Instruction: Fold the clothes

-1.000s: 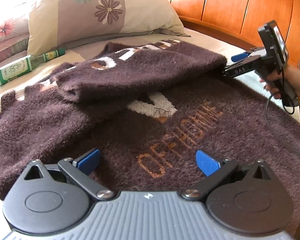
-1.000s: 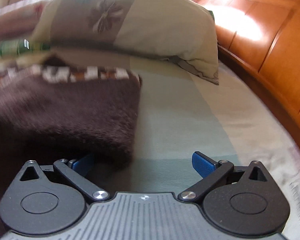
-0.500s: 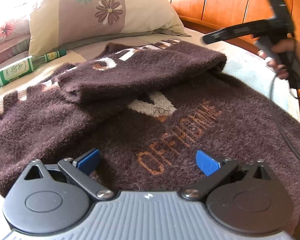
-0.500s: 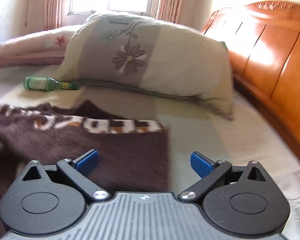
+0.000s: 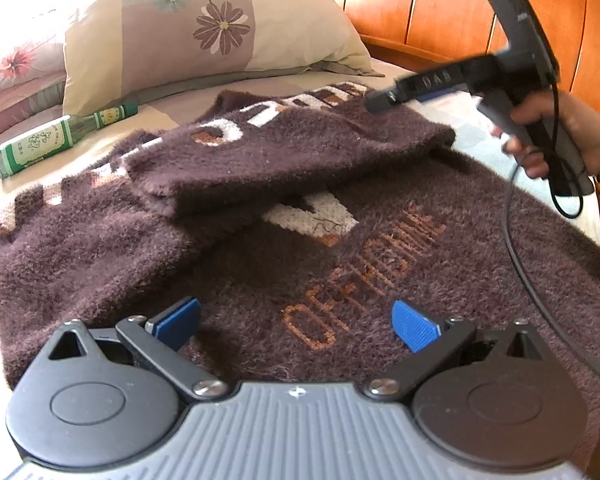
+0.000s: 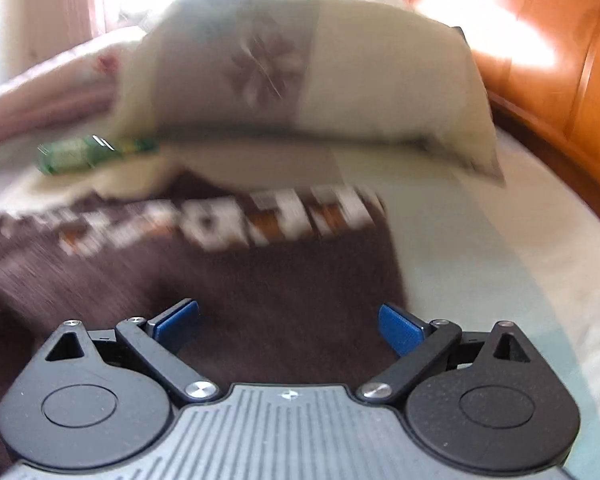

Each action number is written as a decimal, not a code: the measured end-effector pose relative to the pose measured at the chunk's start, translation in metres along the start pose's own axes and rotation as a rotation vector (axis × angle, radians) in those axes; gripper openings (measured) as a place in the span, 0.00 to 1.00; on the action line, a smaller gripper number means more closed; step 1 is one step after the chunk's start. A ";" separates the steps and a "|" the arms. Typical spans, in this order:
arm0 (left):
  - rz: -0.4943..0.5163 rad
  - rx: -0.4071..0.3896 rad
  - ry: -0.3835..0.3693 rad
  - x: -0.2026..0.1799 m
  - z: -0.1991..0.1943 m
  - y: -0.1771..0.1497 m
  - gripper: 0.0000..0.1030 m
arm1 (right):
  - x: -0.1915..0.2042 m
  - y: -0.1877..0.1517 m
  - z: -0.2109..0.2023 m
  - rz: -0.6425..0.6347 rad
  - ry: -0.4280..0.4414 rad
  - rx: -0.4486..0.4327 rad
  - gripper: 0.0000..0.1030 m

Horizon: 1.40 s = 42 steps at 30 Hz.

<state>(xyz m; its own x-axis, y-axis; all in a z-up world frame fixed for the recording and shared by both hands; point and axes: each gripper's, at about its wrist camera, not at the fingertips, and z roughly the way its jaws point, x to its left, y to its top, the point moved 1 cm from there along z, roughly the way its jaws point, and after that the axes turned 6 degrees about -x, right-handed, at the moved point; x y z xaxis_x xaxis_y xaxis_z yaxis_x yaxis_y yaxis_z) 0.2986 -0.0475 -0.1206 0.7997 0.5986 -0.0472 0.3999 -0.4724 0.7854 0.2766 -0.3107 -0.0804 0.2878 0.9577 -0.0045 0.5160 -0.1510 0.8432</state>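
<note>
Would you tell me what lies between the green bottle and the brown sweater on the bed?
Only bare bedsheet: in the left wrist view the green bottle lies apart from the brown sweater.

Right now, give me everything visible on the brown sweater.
The brown sweater is fuzzy, dark brown knit, spread flat on the bed sheet. Orange letters cross its middle; white and orange block letters line the far edge. One part is folded back over the body, forming a thick flap. Neither gripper touches it: the left gripper sits open above the near part, and the right gripper is open over the flap.
</note>
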 end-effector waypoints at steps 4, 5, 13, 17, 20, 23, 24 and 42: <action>-0.005 0.004 0.016 0.003 -0.001 -0.001 0.99 | 0.026 0.001 0.019 -0.073 -0.010 0.008 0.97; -0.004 0.007 0.020 0.004 -0.001 -0.001 0.99 | 0.029 -0.003 0.031 -0.077 -0.017 0.032 0.97; -0.025 0.012 0.025 0.012 -0.004 -0.003 0.99 | 0.030 -0.002 0.047 -0.028 0.036 0.131 1.00; -0.024 0.018 0.031 0.012 -0.003 -0.004 0.99 | 0.037 0.021 0.039 -0.016 0.060 0.061 1.00; -0.018 0.020 0.032 0.012 -0.003 -0.004 0.99 | 0.046 0.027 0.059 0.004 0.053 0.092 1.00; -0.028 0.021 0.032 0.014 -0.002 -0.004 0.99 | 0.056 0.015 0.087 0.008 0.103 0.229 1.00; -0.030 0.021 0.033 0.015 -0.002 -0.004 0.99 | 0.056 0.015 0.085 0.000 0.105 0.218 1.00; -0.069 0.041 0.071 0.005 -0.005 0.071 0.99 | -0.013 -0.031 0.002 -0.015 0.042 0.011 1.00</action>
<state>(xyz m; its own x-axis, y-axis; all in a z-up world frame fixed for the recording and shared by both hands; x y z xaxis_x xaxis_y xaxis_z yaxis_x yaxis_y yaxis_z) 0.3285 -0.0746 -0.0621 0.7365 0.6742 -0.0548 0.4719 -0.4540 0.7558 0.2592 -0.3190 -0.1074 0.2456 0.9693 0.0056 0.5291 -0.1390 0.8371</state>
